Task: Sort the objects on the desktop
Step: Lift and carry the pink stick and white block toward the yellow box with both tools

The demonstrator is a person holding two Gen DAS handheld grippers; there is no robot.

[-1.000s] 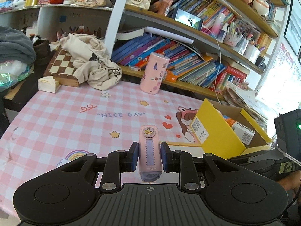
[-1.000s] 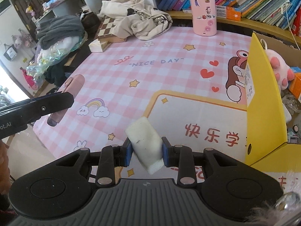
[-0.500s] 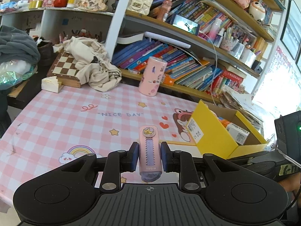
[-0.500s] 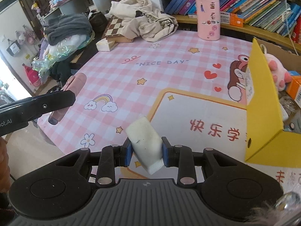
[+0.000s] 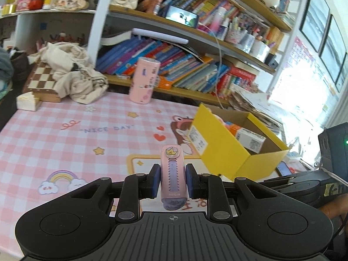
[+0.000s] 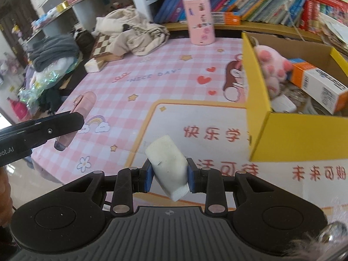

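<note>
While gripped — one eraser [image 6: 167,164], one pink case [image 5: 173,178].

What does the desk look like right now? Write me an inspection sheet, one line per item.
Surface: pink checked mat printed "NICE DAY", with stars, hearts and a rainbow.
Job's things: pink correction-tape dispenser in the left tongs; white eraser in the right tongs; open yellow cardboard box holding a pink plush toy and an orange-white carton.
Clutter: pink cylinder with stickers, upright; crumpled beige cloth over a chessboard.
Grippers: both tongs shut on their items, above the mat.
Cables: a white cable hangs down the bookshelf.
Surroundings: packed bookshelves; grey folded clothes beside the desk.
</note>
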